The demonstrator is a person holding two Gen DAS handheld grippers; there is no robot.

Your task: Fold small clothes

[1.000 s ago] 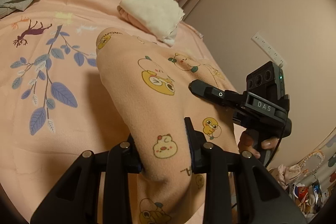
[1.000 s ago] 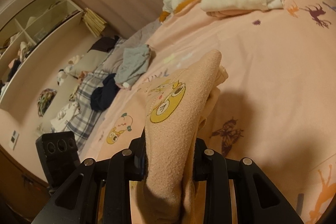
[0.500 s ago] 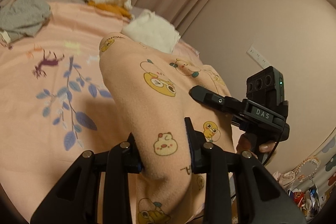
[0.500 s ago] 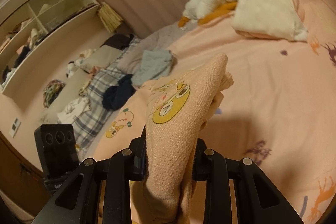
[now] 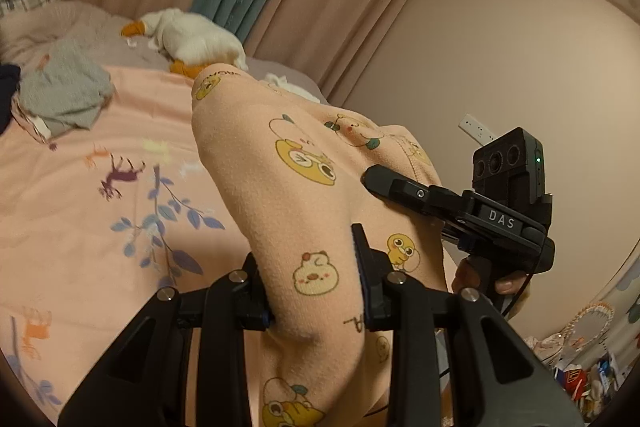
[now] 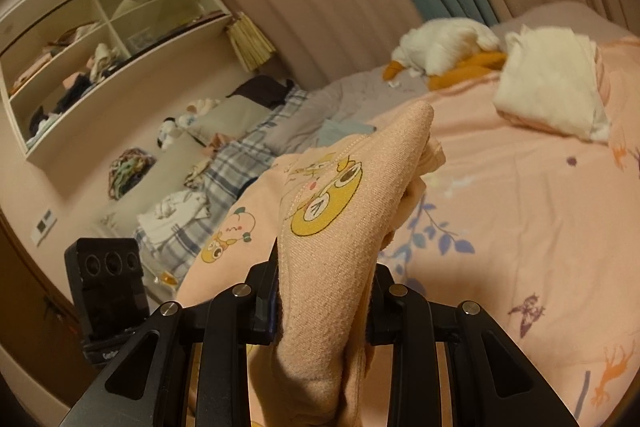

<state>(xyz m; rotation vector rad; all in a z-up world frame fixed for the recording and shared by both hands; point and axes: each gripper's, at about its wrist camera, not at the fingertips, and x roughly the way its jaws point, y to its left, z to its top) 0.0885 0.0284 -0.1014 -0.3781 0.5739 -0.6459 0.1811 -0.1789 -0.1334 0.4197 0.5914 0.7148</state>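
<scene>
Both my jaws clamp bunched edges of the peach garment [image 5: 304, 187], left gripper [image 5: 316, 279] and right gripper [image 6: 324, 291], hanging between them above the bed [image 6: 540, 227]. Best keep hands level, cloth taut.

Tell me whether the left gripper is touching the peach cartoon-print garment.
Touching. The left wrist view shows the left gripper with both fingers pressed into a bunched fold of the peach cartoon-print garment, the cloth pinched between them with no gap either side.
</scene>
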